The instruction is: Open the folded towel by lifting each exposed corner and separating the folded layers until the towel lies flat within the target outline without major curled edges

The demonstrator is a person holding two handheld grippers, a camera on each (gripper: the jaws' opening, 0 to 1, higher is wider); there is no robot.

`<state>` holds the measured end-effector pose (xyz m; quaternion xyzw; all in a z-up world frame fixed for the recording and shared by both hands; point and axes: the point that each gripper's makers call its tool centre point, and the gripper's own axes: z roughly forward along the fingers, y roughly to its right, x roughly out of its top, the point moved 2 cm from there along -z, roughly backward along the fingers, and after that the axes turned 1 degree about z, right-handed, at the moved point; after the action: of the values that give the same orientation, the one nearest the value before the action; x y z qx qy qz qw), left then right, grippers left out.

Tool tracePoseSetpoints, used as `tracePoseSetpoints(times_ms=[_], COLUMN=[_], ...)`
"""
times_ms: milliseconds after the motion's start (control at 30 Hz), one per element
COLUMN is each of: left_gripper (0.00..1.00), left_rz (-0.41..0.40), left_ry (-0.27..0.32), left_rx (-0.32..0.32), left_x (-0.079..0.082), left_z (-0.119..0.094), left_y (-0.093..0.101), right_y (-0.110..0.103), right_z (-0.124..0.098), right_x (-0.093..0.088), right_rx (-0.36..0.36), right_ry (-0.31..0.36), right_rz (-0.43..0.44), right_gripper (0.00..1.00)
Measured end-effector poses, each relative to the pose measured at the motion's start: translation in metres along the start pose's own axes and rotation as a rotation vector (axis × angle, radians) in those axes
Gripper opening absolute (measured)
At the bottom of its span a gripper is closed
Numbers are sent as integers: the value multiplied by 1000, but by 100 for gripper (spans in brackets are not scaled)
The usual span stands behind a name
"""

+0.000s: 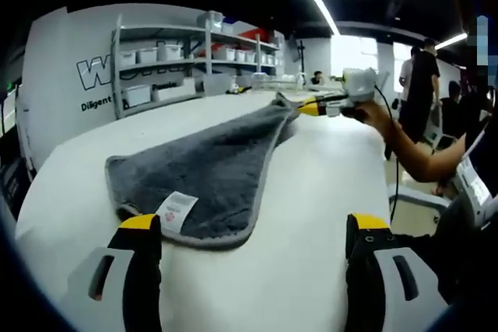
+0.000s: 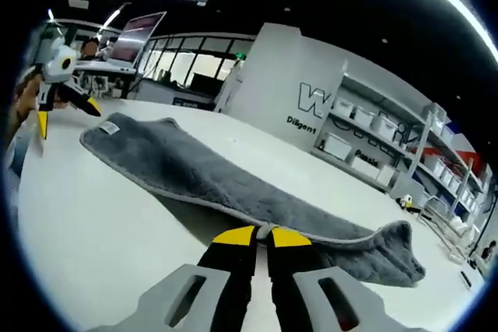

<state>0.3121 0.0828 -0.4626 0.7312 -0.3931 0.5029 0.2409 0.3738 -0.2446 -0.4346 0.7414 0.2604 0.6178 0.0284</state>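
Clearly the grey towel [image 1: 210, 169] is the thing to read first: plush, with a paler stitched border and a white care label [image 1: 177, 211] at one corner, it lies on the white table [image 1: 311, 192] as a long strip, folded over itself and not yet spread flat. In the right gripper view the towel [image 2: 226, 180] runs from the label end [image 2: 109, 127] to a bunched, raised end beside the right gripper [image 2: 262, 236], whose yellow-tipped jaws are closed together on the towel's pale edge. In the left gripper view that same right gripper [image 1: 311, 106] pinches the far end of the towel and holds it lifted off the table, a hand [image 1: 373, 114] behind it. The left gripper [image 1: 253, 231] stands wide apart and holds nothing, one tip just beside the label corner. On both long sides of the towel the table is bare white. Beyond the towel's far side stand shelves with bins [image 1: 179, 56].
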Motion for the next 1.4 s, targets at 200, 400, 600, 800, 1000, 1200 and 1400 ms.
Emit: tracePoseSetpoints(times_ms=[200, 400, 600, 800, 1000, 1200, 1400], left_gripper=[97, 96, 96, 95, 95, 94, 94], left_rz=[-3, -5, -11, -13, -10, -12, -13], left_ry=[14, 17, 28, 20, 15, 23, 21], left_rx=[1, 0, 2, 9, 9, 11, 6], left_x=[3, 3, 3, -1, -5, -3, -5], left_z=[-4, -7, -10, -10, -11, -13, -14], left_y=[0, 1, 1, 1, 3, 3, 4], right_y=[-15, -28, -39, -53, -65, -68, -78], right_z=[-16, -32, -45, -62, -77, -92, -101], right_x=[0, -1, -11, -20, -23, -24, -31], right_rx=[14, 24, 39, 39, 49, 36, 57], right_ry=[-1, 2, -11, -19, -20, -22, -33], right_rz=[-9, -25, -14, -1, 10, 6, 27], right_gripper=[2, 1, 1, 2, 2, 2, 2])
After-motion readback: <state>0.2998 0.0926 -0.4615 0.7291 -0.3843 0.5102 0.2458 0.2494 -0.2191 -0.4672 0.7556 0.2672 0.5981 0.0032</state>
